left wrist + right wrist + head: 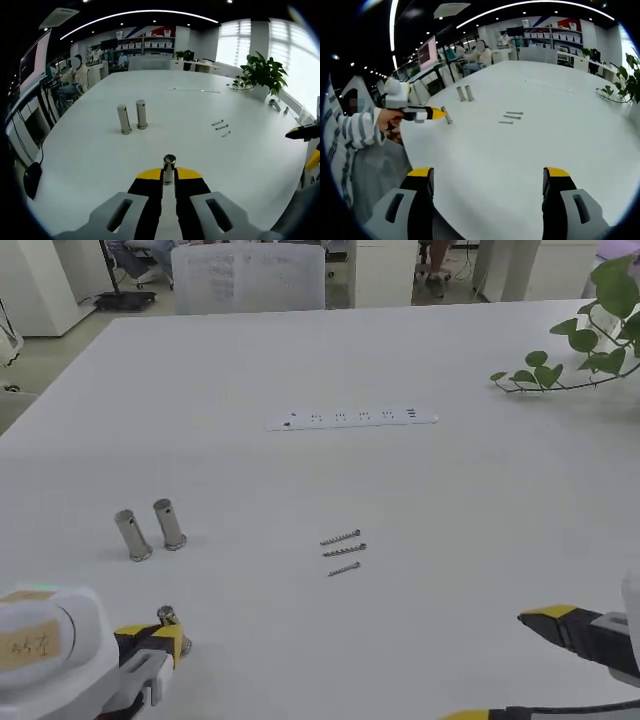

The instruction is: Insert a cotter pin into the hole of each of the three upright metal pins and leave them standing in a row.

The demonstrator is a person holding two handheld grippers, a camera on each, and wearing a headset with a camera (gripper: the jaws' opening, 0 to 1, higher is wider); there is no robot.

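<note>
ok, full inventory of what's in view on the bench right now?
Upright metal pins: two, silver, side by side on the table's left.
Third metal pin: one, silver, between the left gripper's jaws, near edge.
Cotter pins: three, grey, lying parallel mid-table.
Power strip: one, white, farther back.
Plant: one, green, far right corner.
Chair: one, grey, at the far edge.
Table: one, white.
Left gripper: yellow-black jaws, shut on the third pin.
Right gripper: yellow-black jaws, open, empty.

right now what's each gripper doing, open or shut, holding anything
left gripper: shut on a metal pin, held upright between the jaws.
right gripper: open, jaws wide apart, holding nothing.
</note>
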